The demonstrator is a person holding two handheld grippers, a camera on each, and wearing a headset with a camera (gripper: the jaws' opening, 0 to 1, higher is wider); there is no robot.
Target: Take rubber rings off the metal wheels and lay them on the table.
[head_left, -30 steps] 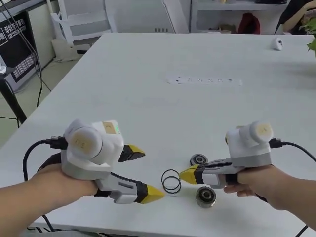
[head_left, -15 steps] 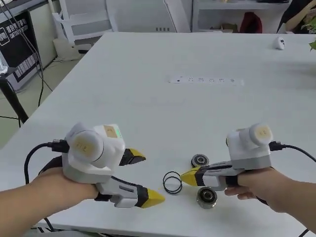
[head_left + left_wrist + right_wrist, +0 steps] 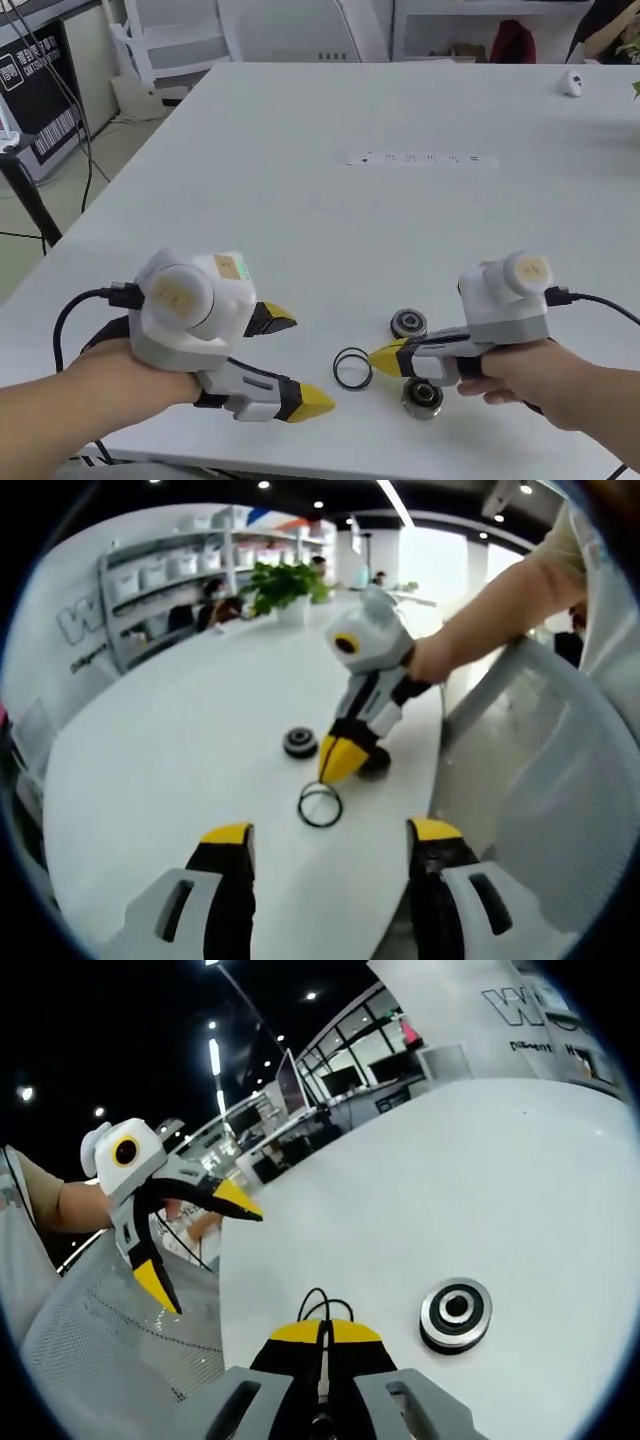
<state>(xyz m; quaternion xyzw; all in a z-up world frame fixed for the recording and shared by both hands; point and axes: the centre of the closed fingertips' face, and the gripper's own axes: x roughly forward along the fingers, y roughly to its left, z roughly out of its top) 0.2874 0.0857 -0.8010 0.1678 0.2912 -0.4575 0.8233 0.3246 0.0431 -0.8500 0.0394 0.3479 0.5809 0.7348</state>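
Hovering left of the rubber rings (image 3: 352, 368), the left gripper (image 3: 298, 360) sits in the person's left hand (image 3: 115, 380). Its yellow-tipped jaws are spread wide and released, with nothing between them. In the left gripper view those open jaws frame the rings from the near side, well apart from them.

The rings are two thin black loops that overlap each other. They lie flat on the white table (image 3: 300, 200) close to its near edge, and are off the wheels.

Just right of the rings comes the right gripper (image 3: 385, 357), its jaws clenched together with no gap between the yellow tips. The tips are at the rings' right edge. The pictures do not settle whether they touch the loops or hold any part of them.

Two metal wheels sit right of the rings, one on each side of the right gripper's nose. The farther wheel (image 3: 408, 322) lies flat beyond it, showing a dark outer band and a bright metal face in the right gripper view. The nearer wheel (image 3: 422, 396) sits on the near side, partly tucked under the gripper.

Farther right of the rings, the person's right hand (image 3: 520, 375) grips the handle. A white power strip (image 3: 420, 158) lies on the table well beyond the rings.
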